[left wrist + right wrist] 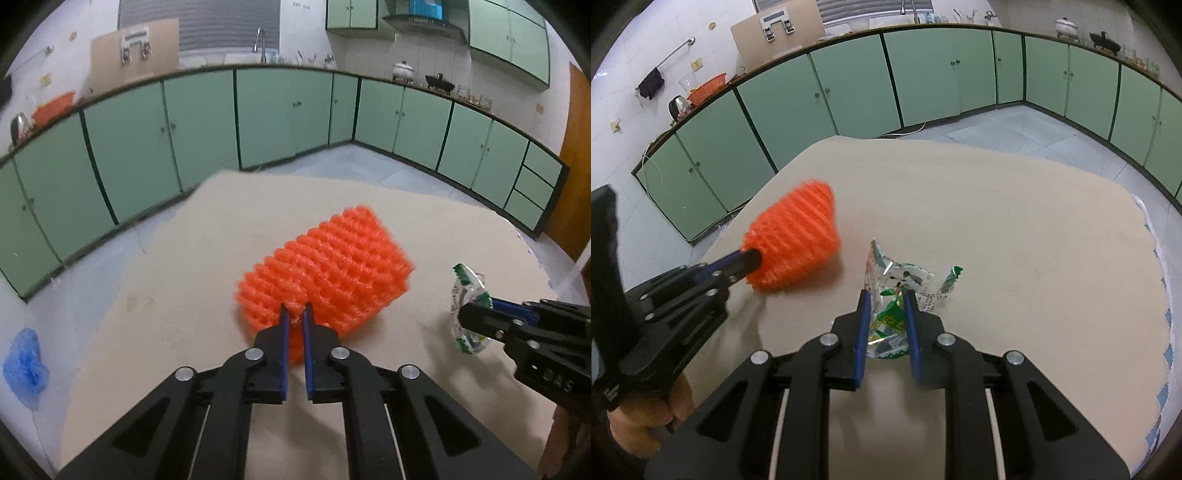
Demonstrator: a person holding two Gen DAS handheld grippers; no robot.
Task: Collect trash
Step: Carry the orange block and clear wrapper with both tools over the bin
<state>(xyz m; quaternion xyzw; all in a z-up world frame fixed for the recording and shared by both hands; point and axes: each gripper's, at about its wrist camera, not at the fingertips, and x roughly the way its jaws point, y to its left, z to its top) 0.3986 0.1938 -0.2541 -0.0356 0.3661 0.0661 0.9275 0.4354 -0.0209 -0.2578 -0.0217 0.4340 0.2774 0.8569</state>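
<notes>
both pieces gripped, none binned yet.
left tool (296, 312) pinches the orange foam net (332, 269); right tool (886, 299) pinches the wrapper (905, 280) above the desk (1015, 240); no bin visible.

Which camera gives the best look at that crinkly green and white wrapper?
The right wrist view: the snack wrapper sits centred, print visible, pinched by the right gripper. The left wrist view shows it only small and edge-on at the side, partly hidden behind that gripper.

Black gripper (296, 312), blue pads, silver screws.
</notes>
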